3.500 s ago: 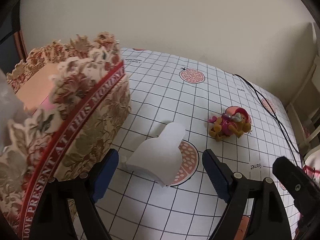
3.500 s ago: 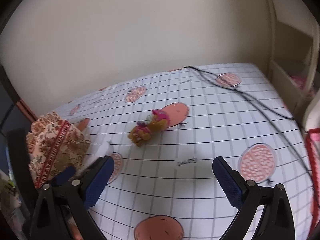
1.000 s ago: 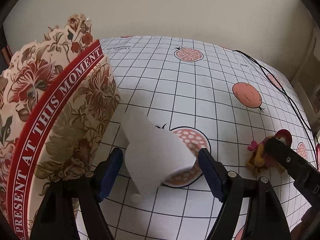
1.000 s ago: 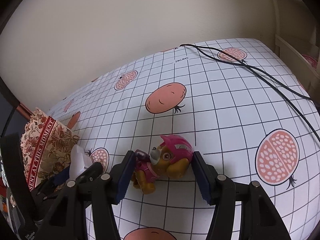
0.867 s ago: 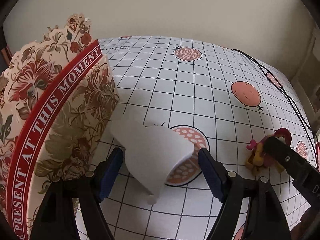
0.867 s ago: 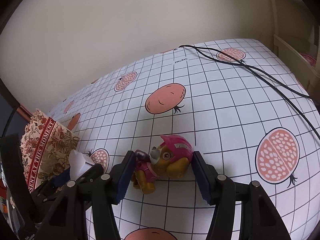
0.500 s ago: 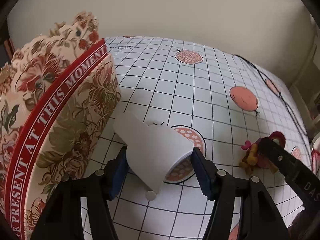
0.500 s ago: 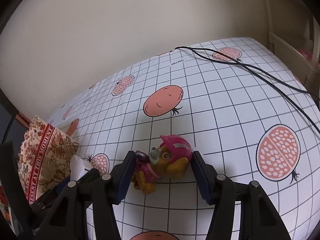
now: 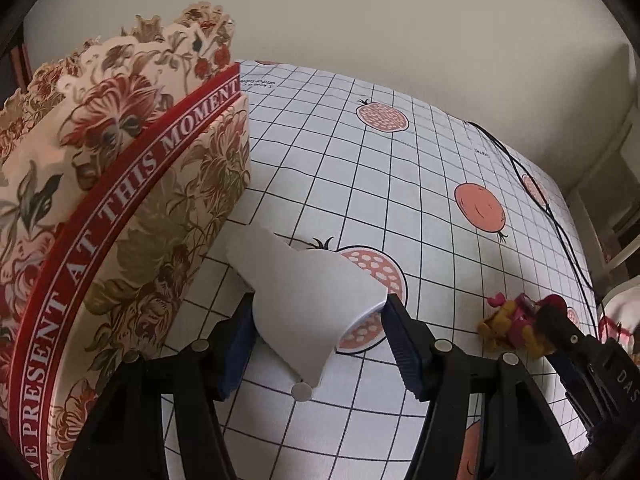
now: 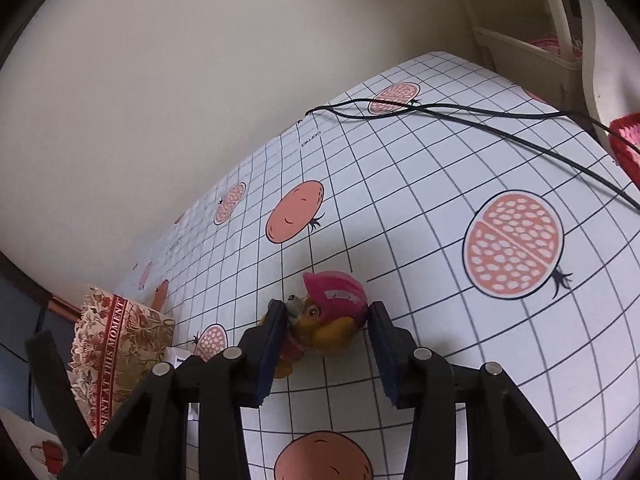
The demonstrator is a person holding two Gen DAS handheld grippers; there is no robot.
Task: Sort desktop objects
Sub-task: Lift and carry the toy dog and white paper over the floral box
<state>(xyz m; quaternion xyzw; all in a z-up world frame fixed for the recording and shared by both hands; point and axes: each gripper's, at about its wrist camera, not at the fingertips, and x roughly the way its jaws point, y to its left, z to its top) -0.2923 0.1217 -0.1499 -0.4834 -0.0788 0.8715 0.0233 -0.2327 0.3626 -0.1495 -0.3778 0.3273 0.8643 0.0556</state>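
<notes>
Both grippers at work on the white grid-printed tablecloth [image 9: 320,168] with fruit motifs.

The left gripper [image 9: 318,338] clamps a white, flat, bell-shaped foam-like piece [image 9: 308,304] between its blue pads; its lower tip hangs free, and at nine o'clock stands the floral paper box with a red lettered band [image 9: 120,216], cut off by the frame. The right gripper [image 10: 326,342] is closing on the small yellow toy pup with a pink cap [image 10: 328,316]; both pads seem to touch it, its body half hidden. A black cable [image 10: 480,118] runs at one o'clock.
</notes>
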